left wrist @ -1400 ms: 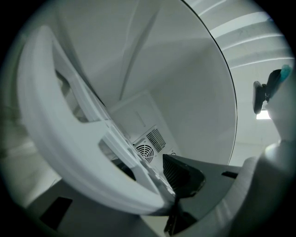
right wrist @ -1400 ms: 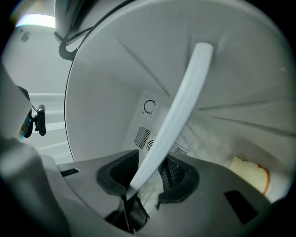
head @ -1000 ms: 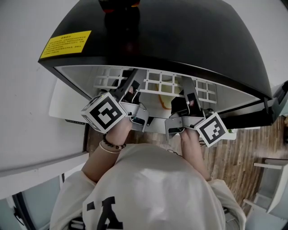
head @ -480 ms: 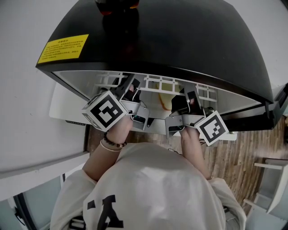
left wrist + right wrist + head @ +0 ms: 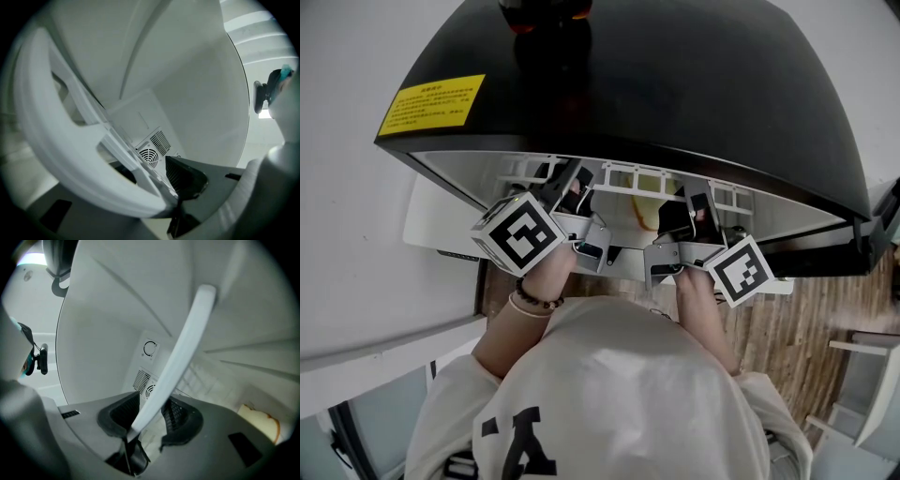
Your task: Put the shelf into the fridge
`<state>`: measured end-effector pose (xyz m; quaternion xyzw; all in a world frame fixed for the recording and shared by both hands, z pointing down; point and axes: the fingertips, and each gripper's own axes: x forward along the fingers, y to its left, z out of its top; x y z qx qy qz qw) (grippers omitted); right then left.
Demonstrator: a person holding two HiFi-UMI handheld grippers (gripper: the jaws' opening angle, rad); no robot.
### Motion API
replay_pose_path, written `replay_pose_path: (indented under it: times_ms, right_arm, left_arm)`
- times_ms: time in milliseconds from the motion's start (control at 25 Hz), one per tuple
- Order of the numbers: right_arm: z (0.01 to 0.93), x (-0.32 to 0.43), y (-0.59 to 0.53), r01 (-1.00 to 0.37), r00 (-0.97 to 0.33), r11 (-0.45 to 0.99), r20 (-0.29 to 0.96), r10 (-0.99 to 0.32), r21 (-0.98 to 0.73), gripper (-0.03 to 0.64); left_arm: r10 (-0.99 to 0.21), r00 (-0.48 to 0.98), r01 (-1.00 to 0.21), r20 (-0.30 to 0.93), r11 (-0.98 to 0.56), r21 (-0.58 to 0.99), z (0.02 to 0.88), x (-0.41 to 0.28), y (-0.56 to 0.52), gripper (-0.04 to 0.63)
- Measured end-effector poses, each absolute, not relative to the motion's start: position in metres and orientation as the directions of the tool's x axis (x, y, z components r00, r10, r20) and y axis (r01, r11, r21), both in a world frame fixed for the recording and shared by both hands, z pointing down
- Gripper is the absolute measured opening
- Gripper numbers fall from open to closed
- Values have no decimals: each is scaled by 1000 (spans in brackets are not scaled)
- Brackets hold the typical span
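We found the shelf (image 5: 185,343) mostly inside the fridge (image 5: 675,84), with only its near rim at the opening. We judged that seating it and letting go remained. It lay near flat, long axis left to right, far edge pointing inward. Our left tongs (image 5: 570,187) pinched the near rim. Our right tongs (image 5: 694,202), just easing apart, had a rim bar touching both pads.

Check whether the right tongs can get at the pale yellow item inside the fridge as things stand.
Probably not. The right tongs are clamped on a bar of the shelf, so they are occupied, and the pale yellow item lies below the shelf, off to their right.
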<state>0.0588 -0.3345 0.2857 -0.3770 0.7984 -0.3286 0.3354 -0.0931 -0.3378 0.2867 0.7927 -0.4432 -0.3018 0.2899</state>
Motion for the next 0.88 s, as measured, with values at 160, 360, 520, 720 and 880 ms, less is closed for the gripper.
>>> replay_pose_path:
  times_ms: [160, 360, 520, 720, 880]
  right_arm:
    - [283, 57, -333, -426, -489, 515, -290, -823, -744, 160]
    - [279, 55, -316, -524, -490, 551, -299, -818, -650, 245]
    - [283, 53, -300, -560, -494, 565, -302, -815, -606, 253]
    - [301, 46, -276, -665, -465, 525, -256, -848, -531, 252]
    - [322, 38, -250, -708, -447, 482, -201, -872, -516, 155]
  left_arm:
    - [-871, 426, -534, -245, -461, 709, 286, -93, -332, 197]
    - [-866, 436, -622, -245, -487, 613, 285, -95, -311, 216]
    - [-865, 450, -718, -224, -499, 485, 289, -95, -287, 223]
    - [-874, 447, -780, -191, -486, 395, 308, -103, -267, 225]
    - [-830, 537, -755, -150, -553, 352, 327, -93, -247, 133]
